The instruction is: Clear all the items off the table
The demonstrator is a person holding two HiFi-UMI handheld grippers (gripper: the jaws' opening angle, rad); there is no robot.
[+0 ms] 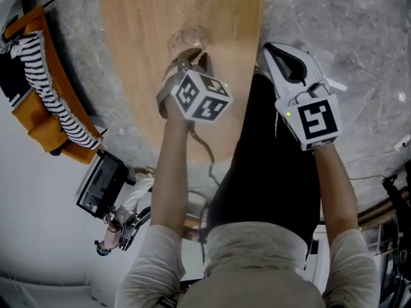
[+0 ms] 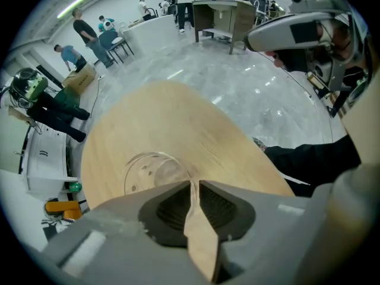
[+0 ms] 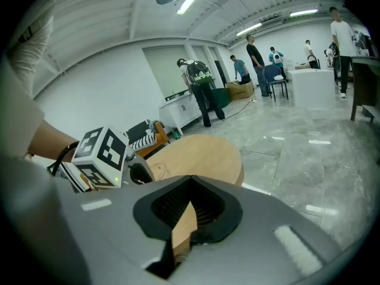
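Note:
A clear plastic cup (image 1: 189, 39) (image 2: 149, 170) stands on the oval wooden table (image 1: 148, 56) (image 2: 178, 117), and nothing else on the tabletop shows. My left gripper (image 1: 192, 58) (image 2: 192, 184) sits at the cup's near side. Its jaws are shut, with the cup's thin rim pinched between the tips. My right gripper (image 1: 277, 49) (image 3: 190, 181) hangs just off the table's right edge over the grey floor, shut with nothing in it. The right gripper view also shows the cup (image 3: 158, 170) beside the left gripper's marker cube (image 3: 100, 157).
An orange bench with a striped cloth (image 1: 46, 88) stands left of the table. The polished grey floor (image 1: 347, 37) surrounds it. Several people, chairs and desks (image 2: 219, 10) are far across the room. My dark trousers (image 1: 270, 159) are below the table's near end.

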